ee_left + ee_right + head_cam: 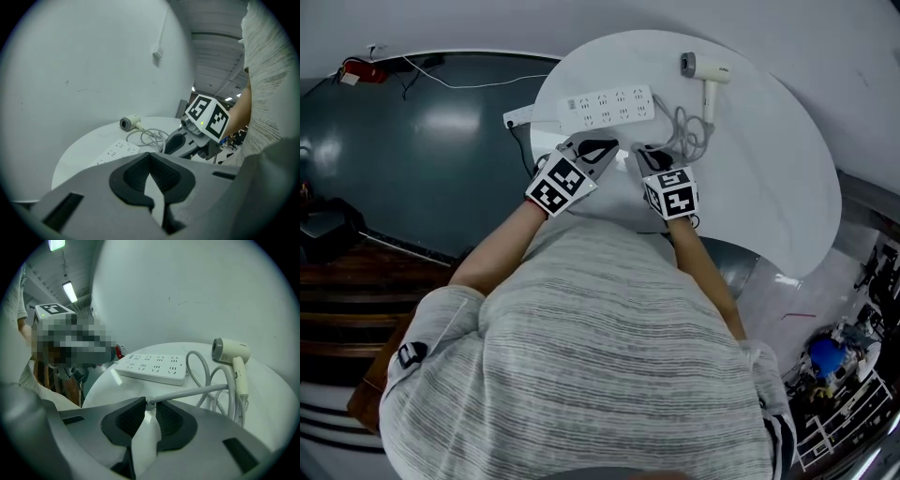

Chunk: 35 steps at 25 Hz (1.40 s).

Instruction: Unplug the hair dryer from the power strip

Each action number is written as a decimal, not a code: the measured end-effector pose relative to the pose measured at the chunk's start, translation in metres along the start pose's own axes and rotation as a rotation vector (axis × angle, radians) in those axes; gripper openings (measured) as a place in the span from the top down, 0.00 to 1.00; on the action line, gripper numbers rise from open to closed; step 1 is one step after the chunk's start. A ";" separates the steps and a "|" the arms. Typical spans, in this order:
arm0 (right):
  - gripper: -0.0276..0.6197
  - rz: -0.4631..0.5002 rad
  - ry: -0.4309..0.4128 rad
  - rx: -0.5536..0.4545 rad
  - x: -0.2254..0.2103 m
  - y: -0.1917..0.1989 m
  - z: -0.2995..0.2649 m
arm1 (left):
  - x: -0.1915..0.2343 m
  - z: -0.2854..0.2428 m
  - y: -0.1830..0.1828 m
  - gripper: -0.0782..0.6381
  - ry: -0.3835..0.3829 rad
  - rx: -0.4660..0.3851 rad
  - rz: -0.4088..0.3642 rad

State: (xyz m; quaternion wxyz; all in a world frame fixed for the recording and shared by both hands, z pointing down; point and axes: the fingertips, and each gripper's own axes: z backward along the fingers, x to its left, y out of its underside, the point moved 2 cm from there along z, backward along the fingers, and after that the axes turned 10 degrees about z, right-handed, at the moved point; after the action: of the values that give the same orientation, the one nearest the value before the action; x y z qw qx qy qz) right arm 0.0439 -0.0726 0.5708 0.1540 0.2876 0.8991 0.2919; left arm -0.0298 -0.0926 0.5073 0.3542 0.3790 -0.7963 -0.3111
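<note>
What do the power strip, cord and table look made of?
Power strip: probably hard white plastic; smooth moulded casing with a slight sheen.
Cord: likely a grey rubbery or vinyl sheath; it lies in soft loops.
Table: smooth white matte top; laminate or painted board, can't tell which.

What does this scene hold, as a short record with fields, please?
table: white, round
power strip: lies flat on table, nothing plugged in
hair dryer: lies on table, cord looped beside it
plug: out of the strip, between the right jaws
left hand-held gripper: shut, empty
right hand-held gripper: shut on plug
</note>
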 end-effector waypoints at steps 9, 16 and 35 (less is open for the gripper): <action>0.78 -0.134 0.002 0.034 0.007 0.000 0.045 | -0.005 0.012 -0.021 0.88 0.017 -0.073 0.050; 0.77 -0.076 0.022 -0.158 0.011 -0.033 0.081 | -0.021 0.022 -0.043 0.88 0.051 -0.144 0.049; 0.92 0.127 -0.017 -0.509 0.022 -0.102 0.119 | -0.042 0.045 -0.067 0.88 0.144 -0.286 0.065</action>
State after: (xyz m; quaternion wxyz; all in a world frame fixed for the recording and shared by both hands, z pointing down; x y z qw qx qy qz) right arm 0.0357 -0.0751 0.4127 0.2103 0.2978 0.7757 0.5152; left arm -0.0212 -0.0830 0.4170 0.4707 0.3201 -0.7282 -0.3817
